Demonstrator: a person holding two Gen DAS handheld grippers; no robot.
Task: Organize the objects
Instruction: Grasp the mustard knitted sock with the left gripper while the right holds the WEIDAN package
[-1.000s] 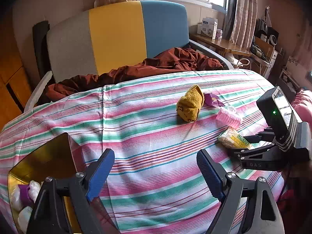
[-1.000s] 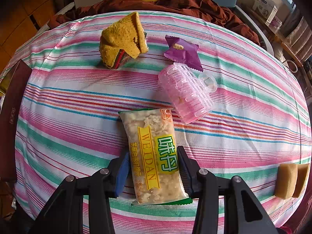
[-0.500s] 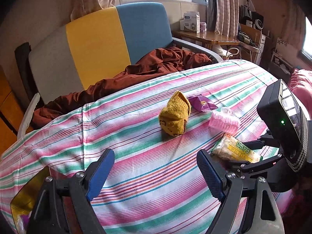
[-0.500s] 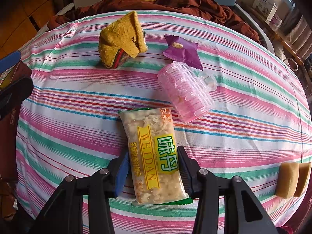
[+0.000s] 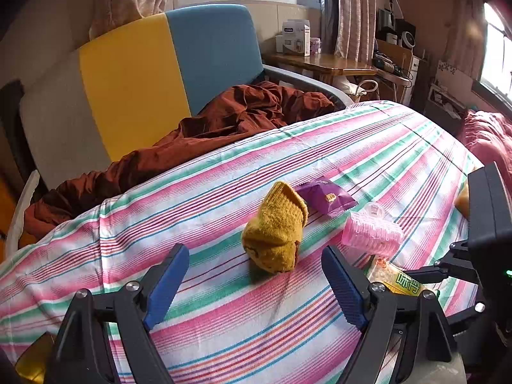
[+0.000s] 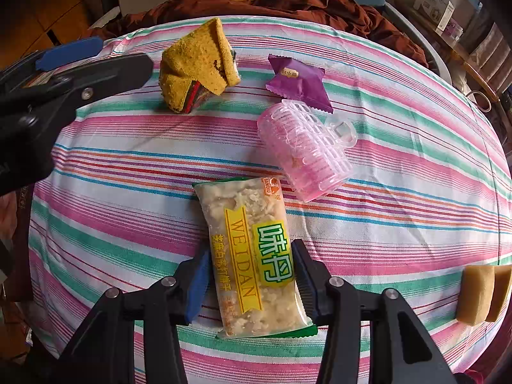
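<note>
A clear snack packet (image 6: 249,249) with yellow and green print lies flat on the striped tablecloth (image 6: 128,217). My right gripper (image 6: 249,275) straddles the packet's near half. Its jaws are opening and the pads sit just off the packet's edges. A folded mustard sock (image 5: 275,233) lies ahead of my open left gripper (image 5: 256,251), which hovers over the cloth with nothing between its fingers. Beyond the sock are a purple sachet (image 5: 326,196) and a pink hair roller (image 5: 371,233). In the right wrist view the left gripper (image 6: 105,60) reaches in from the left, beside the sock (image 6: 198,64).
Two tan sponge blocks (image 6: 480,291) sit at the cloth's right edge. A corner of a gold box (image 5: 28,364) shows at lower left. A grey, yellow and blue sofa (image 5: 144,80) with rumpled brown fabric (image 5: 240,118) stands behind the table.
My left gripper has swung right toward the sock and entered the right wrist view, and the gold box has slid almost out of its frame. The right jaws have widened slightly around the packet.
</note>
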